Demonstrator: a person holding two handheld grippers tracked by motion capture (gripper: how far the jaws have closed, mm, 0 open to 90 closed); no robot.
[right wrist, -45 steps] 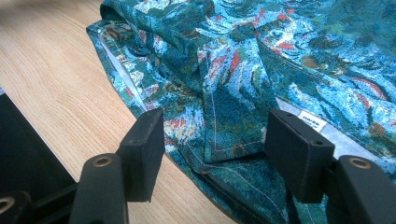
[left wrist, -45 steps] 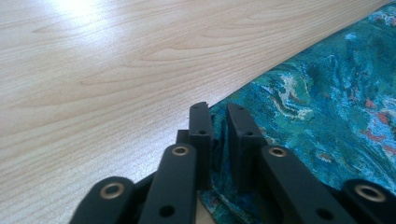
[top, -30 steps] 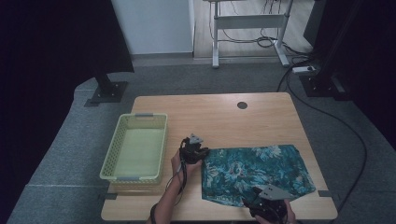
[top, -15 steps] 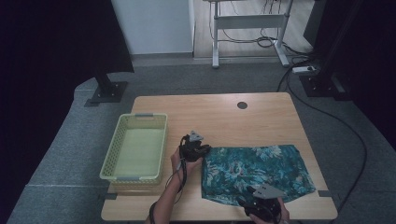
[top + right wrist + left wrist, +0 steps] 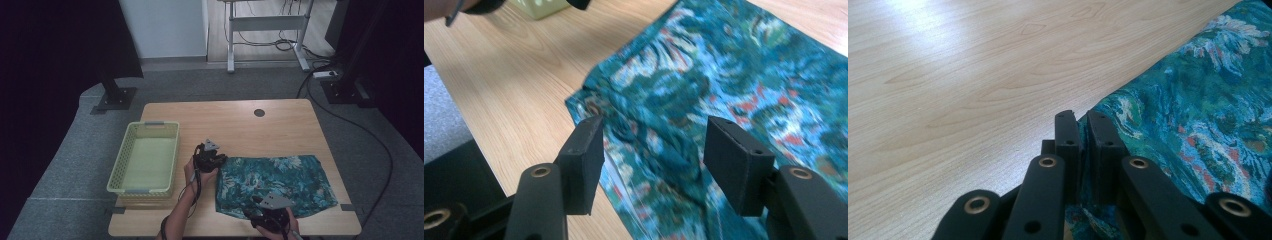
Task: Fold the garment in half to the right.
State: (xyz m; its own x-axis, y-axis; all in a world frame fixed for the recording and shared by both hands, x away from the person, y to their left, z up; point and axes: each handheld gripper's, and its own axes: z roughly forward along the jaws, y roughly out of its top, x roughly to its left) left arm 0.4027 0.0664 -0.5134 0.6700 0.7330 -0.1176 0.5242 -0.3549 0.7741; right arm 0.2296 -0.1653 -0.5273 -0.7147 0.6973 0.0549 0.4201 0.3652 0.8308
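Stage of work: early. The teal patterned cloth lies spread flat on the near right part of the wooden table, well apart from nothing but the yellow-green basket, which stands to its left and holds nothing that I can see. No fold has been made yet; I judge that gripping both left corners and lifting or folding the cloth, perhaps toward the basket, is all yet to do.

Left side: my left gripper sits at the cloth's far left corner, its jaws closed together on the fabric edge, as the left gripper view shows; in the high view it rests at that corner with the forearm reaching in from the bottom edge.

Right side: my right gripper hovers over the near left corner with jaws spread wide, the cloth's rumpled edge between them but not pinched. Whether the pads touch the fabric is hard to tell from this angle. In the high view it is low at the table's near edge, the hand tucked under it.
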